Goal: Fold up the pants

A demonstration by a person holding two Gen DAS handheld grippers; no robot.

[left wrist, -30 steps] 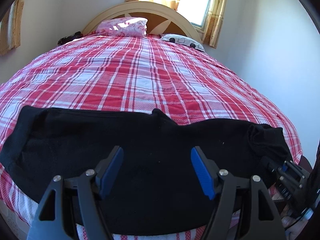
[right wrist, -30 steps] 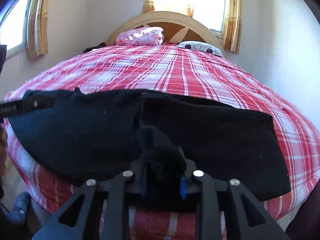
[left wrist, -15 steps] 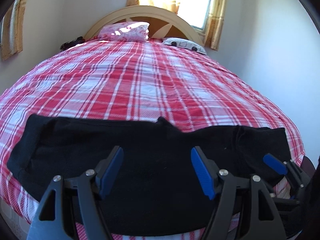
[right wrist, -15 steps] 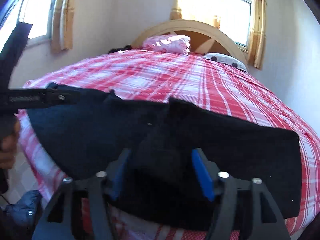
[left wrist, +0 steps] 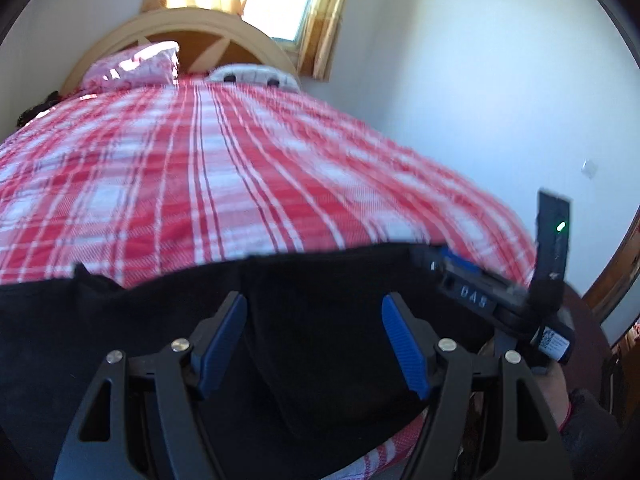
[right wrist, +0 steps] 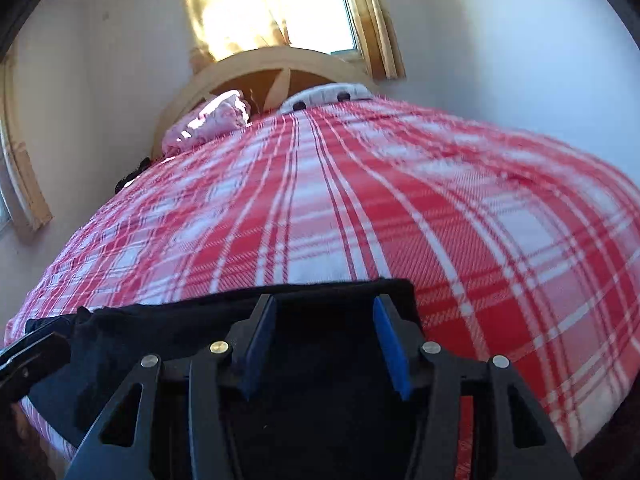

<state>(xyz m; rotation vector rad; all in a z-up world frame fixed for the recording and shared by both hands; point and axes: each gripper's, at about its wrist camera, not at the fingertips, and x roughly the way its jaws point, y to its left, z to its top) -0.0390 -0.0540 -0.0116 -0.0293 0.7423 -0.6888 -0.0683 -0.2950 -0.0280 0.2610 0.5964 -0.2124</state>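
Black pants (left wrist: 120,340) lie folded across the foot of a bed with a red plaid cover (left wrist: 240,160). My left gripper (left wrist: 314,300) hangs open just above the cloth, and its blue pads (left wrist: 218,340) touch nothing. My right gripper (right wrist: 325,300) hovers over the right end of the pants (right wrist: 140,328). Its jaws are closing, with black cloth showing below and between the pads but not pinched. In the left wrist view the right gripper (left wrist: 460,272) sits at the pants' right end. The left gripper's body (right wrist: 28,356) shows at the left edge of the right wrist view.
A pink pillow (left wrist: 136,64) and a white pillow (left wrist: 248,74) lie against the curved wooden headboard (left wrist: 224,28) under a bright window. A white wall runs along the bed's right side. A hand (left wrist: 556,388) in a dark sleeve holds the right gripper past the bed's foot edge.
The right gripper let go of the bunched black cloth it held, opened wide, then narrowed a little. Both grippers swung right along the foot of the bed. The cloth now lies flat.
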